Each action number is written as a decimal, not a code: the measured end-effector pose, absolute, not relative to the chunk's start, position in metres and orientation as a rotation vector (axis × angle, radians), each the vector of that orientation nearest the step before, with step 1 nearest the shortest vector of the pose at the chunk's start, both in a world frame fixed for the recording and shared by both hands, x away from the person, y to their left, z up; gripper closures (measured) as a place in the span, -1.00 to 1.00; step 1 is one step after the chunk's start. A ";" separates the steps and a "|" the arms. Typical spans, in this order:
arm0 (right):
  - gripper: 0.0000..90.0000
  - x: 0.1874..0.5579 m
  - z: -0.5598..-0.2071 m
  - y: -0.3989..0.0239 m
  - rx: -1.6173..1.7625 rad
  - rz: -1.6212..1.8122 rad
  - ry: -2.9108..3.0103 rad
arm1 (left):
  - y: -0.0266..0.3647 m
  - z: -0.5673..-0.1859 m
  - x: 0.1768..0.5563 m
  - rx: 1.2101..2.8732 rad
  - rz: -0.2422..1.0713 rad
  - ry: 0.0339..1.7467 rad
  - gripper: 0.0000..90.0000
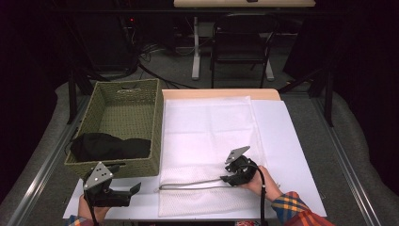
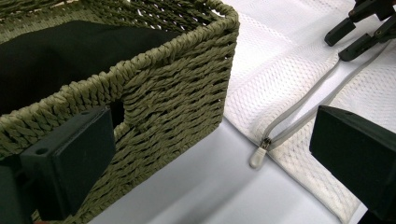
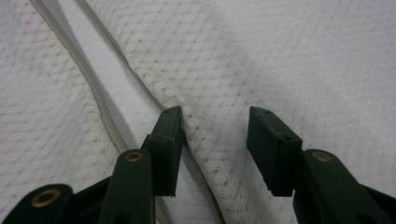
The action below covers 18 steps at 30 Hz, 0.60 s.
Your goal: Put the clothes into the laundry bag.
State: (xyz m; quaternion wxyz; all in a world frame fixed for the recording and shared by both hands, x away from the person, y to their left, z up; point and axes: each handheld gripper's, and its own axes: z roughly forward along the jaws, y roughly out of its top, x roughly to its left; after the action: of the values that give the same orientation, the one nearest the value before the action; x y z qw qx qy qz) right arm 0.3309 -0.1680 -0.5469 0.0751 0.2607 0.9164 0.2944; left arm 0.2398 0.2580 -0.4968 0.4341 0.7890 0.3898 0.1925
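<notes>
Right gripper fingers: held apart on the white mesh bag, a fold of mesh beside the open zip between them; whether the pads press it cannot be told.
Left gripper fingers: spread wide, nothing between them.
Right gripper: set at the right end of the grey zipper, on the bag's near part.
Left gripper: held at the table's near left corner, just before the basket's front wall.
Zipper pull: seen at the zip's left end.
Mesh bag: laid flat on the white table, right of the basket.
Woven green basket: placed at the far left, dark cloth lying inside.
</notes>
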 end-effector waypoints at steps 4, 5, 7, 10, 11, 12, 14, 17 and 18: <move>0.33 0.331 -0.547 -0.169 0.813 0.893 2.735 | 0.259 -0.497 0.240 1.963 0.477 0.966 -1.00; 0.36 0.332 -0.547 -0.170 0.818 0.895 2.729 | 0.259 -0.497 0.241 1.965 0.476 0.968 -1.00; 0.37 0.332 -0.547 -0.170 0.820 0.895 2.725 | 0.259 -0.497 0.241 1.963 0.470 0.970 -1.00; 0.38 0.331 -0.547 -0.169 0.820 0.888 2.722 | 0.258 -0.497 0.241 1.966 0.471 0.969 -1.00; 0.45 0.331 -0.547 -0.169 0.830 0.887 2.711 | 0.257 -0.497 0.241 1.971 0.473 0.967 -1.00; 0.45 0.331 -0.547 -0.169 0.830 0.887 2.711 | 0.257 -0.497 0.241 1.971 0.473 0.967 -1.00; 0.54 0.332 -0.547 -0.170 0.843 0.890 2.700 | 0.257 -0.497 0.241 1.971 0.472 0.969 -1.00; 0.60 0.331 -0.548 -0.170 0.851 0.893 2.689 | 0.258 -0.498 0.241 1.978 0.474 0.977 -1.00; 0.60 0.331 -0.548 -0.170 0.851 0.893 2.689 | 0.258 -0.498 0.241 1.978 0.474 0.977 -1.00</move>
State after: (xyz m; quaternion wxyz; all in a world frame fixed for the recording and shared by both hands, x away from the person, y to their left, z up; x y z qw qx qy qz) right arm 0.3306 -0.1699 -0.5475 0.0913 0.2864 0.9052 0.3004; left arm 0.2415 0.2585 -0.4975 0.4284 0.7921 0.3912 0.1899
